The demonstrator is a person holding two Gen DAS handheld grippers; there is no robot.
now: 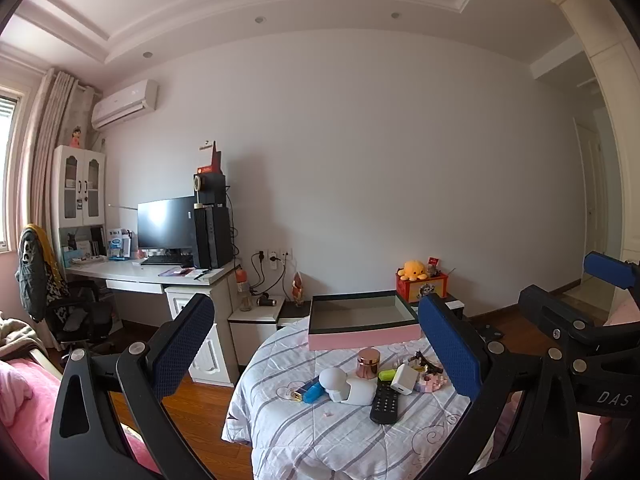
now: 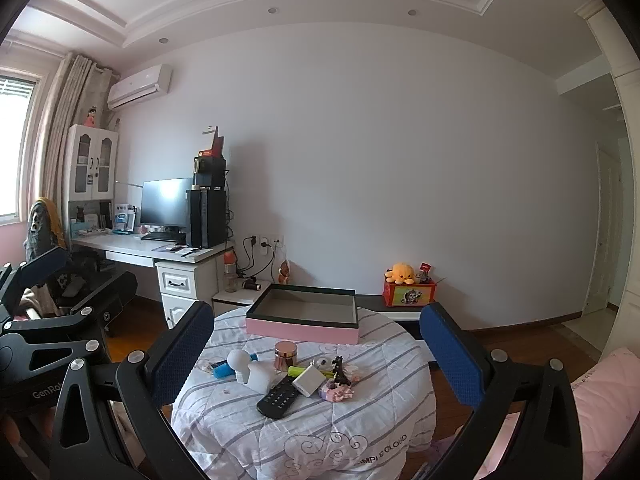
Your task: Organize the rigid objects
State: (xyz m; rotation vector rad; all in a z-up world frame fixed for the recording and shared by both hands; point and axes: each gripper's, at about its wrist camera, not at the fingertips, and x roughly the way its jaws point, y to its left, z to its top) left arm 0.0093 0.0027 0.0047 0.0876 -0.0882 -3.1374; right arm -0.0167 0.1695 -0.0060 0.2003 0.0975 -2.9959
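On the round table covered with one striped quilt sits one pink box with dark inner walls, one black remote control, one rose-gold capped jar, one white charger cube and one yellow-green marker. There is also one white lamp-like figure, one blue rectangular item, one small dark tower model and one pink brick block. Two grippers are in view, the left gripper and the right gripper, each with two blue-padded fingers spread wide and holding nothing.
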